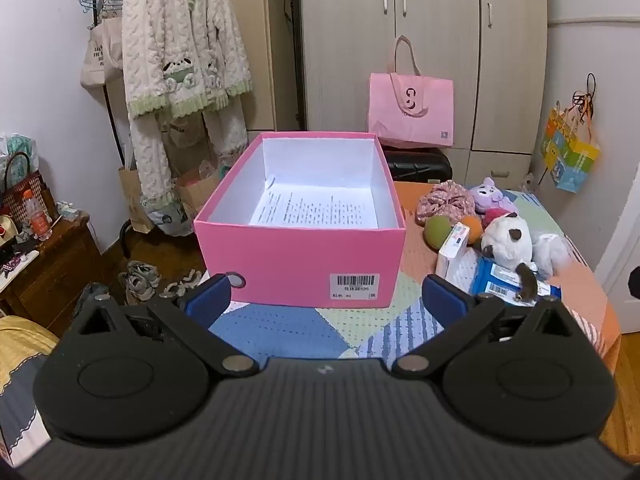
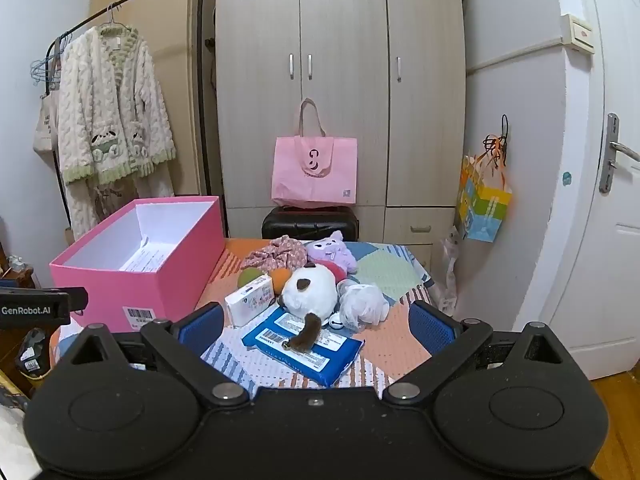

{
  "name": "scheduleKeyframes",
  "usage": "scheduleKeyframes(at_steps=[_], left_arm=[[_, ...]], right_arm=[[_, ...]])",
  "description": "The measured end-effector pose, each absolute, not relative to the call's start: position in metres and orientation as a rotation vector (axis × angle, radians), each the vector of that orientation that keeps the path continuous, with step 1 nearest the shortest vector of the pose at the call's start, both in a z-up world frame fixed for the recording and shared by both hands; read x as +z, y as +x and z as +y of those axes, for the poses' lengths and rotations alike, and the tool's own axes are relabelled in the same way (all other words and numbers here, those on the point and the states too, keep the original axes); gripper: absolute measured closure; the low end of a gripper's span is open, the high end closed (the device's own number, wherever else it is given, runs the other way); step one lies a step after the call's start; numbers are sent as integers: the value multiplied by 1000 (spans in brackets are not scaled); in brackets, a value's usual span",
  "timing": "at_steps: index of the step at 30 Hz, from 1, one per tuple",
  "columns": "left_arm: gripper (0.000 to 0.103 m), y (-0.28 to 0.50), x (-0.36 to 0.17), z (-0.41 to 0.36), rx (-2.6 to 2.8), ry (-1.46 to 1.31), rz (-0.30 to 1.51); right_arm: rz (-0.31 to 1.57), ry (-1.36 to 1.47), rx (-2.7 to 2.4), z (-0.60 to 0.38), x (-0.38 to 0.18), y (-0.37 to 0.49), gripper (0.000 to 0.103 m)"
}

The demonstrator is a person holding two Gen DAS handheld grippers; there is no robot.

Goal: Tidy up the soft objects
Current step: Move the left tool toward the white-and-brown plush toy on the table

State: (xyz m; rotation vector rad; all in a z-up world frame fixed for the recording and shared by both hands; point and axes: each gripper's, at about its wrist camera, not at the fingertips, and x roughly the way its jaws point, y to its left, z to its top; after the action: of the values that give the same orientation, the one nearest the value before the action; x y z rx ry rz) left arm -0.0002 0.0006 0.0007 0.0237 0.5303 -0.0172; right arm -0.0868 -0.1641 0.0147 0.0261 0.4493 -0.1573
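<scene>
An open pink box with printed paper inside stands on the patchwork table; it also shows at the left of the right wrist view. To its right lies a pile of soft things: a white cat plush with a brown tail, a purple plush, a floral fabric piece, a white mesh sponge, a green and orange ball. My left gripper is open and empty in front of the box. My right gripper is open and empty in front of the pile.
A white carton and a blue packet lie among the soft things. Behind the table are a black suitcase with a pink tote bag, a wardrobe, and a clothes rack. A door is at the right.
</scene>
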Motion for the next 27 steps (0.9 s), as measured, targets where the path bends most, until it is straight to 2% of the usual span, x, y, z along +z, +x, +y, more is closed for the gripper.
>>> scheduleKeyframes(at_steps=[27], left_arm=[[0, -8, -4, -13, -144, 87, 508]], right_arm=[[483, 7, -166, -160, 5, -84, 2]])
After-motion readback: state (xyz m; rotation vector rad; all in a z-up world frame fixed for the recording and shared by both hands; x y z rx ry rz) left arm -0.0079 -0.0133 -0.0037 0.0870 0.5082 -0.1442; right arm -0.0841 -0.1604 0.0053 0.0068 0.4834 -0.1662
